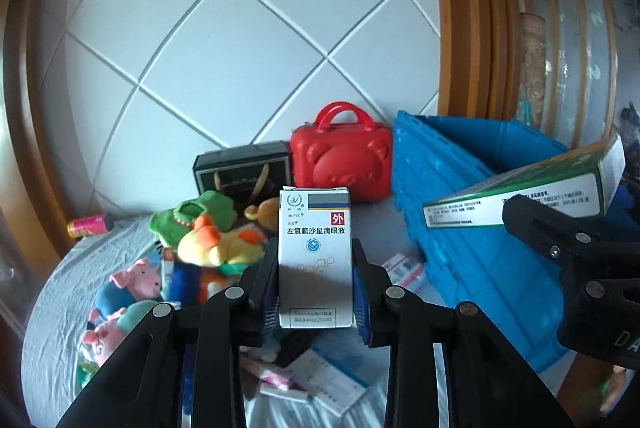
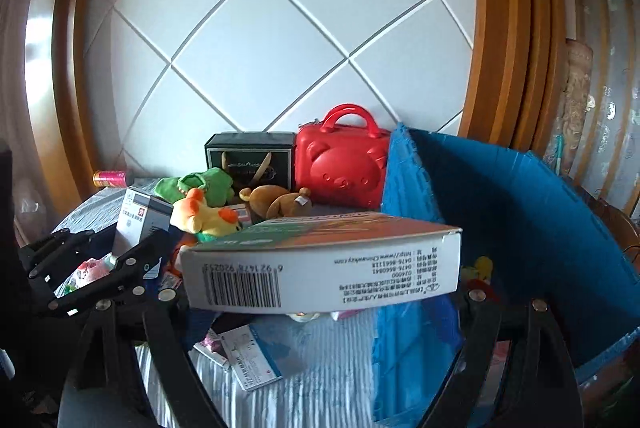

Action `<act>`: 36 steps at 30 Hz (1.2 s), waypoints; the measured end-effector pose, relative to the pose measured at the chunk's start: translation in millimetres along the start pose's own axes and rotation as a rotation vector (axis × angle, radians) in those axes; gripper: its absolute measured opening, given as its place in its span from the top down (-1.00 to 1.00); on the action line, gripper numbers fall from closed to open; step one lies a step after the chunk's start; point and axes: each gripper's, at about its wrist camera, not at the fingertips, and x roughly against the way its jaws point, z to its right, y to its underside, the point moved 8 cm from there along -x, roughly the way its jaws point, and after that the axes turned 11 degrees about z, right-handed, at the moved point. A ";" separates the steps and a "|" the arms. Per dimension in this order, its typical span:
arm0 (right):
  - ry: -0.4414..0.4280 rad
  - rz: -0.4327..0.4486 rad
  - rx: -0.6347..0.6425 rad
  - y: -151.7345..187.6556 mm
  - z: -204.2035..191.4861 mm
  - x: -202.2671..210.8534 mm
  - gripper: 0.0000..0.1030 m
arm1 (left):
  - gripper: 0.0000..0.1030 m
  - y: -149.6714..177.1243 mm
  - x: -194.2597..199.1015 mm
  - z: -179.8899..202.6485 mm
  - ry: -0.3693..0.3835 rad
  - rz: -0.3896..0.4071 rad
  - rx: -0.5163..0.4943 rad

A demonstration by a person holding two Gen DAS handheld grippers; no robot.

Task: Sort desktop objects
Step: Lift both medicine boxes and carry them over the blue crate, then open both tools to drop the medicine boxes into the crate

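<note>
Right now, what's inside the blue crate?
In the right wrist view, the blue crate shows a small yellow and red toy low against its inner wall. The flat medicine box held in the right claw covers the rest of the floor.

The toys (image 1: 208, 240) lie left of the crate (image 1: 472, 211); the case (image 1: 340, 155) stands behind, right of the bag (image 1: 244, 167).
</note>
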 end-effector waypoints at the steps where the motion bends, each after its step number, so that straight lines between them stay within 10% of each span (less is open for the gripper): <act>1: 0.011 0.015 0.000 -4.1 15.7 5.7 -0.69 | 0.41 -6.8 -2.1 16.1 0.012 0.009 -0.001; 18: 0.223 0.067 -0.120 4.8 288.2 47.6 -0.69 | 0.41 -50.5 -23.1 263.2 0.183 0.022 -0.099; 36: 0.283 -0.227 -0.101 98.2 360.6 23.6 -0.68 | 0.40 35.7 -46.8 353.5 0.237 -0.344 -0.144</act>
